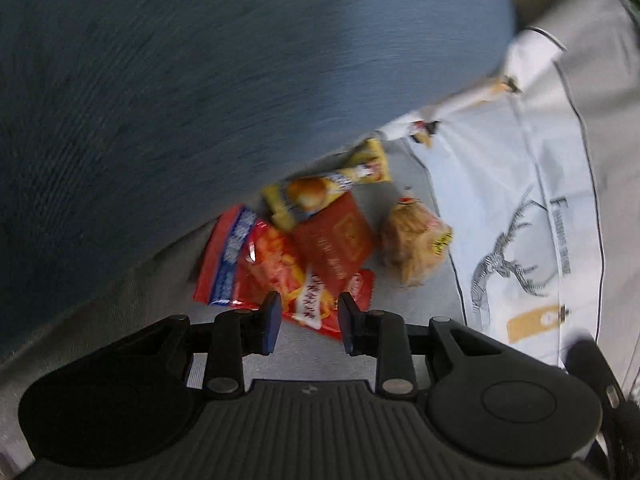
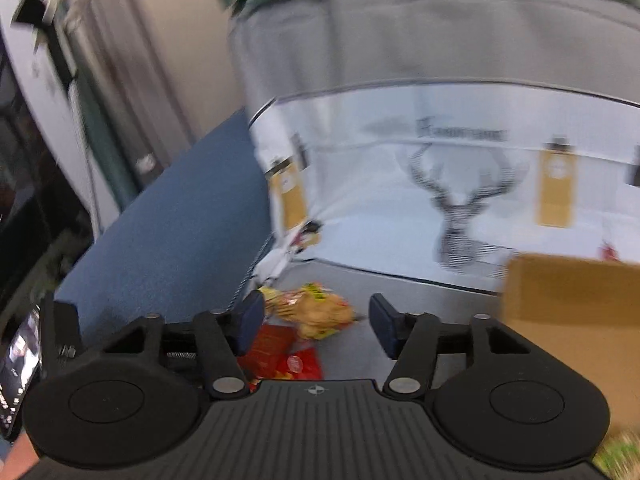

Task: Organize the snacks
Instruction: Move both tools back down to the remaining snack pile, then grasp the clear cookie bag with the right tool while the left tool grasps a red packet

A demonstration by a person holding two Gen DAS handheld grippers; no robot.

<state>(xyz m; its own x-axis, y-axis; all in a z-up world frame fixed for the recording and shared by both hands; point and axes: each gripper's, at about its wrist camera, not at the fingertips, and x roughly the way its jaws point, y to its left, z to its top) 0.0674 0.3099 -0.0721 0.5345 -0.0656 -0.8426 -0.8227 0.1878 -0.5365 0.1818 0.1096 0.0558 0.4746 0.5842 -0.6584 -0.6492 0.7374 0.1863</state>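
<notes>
Both claws were apart and empty. The left gripper (image 1: 308, 322) hung over the red chip bag (image 1: 276, 272) (slippery-looking); the right gripper (image 2: 316, 322) might crush the bread bag (image 2: 316, 312).

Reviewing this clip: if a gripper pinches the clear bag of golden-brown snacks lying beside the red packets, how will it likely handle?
The clear bag of golden-brown snacks looks puffy and crinkled, so it would probably give and sag rather than stay stiff. Its contents look brittle; a hard pinch may crush them. The glossy film may slip between the pads. It lies flat on the grey surface, so rolling seems unlikely.
</notes>
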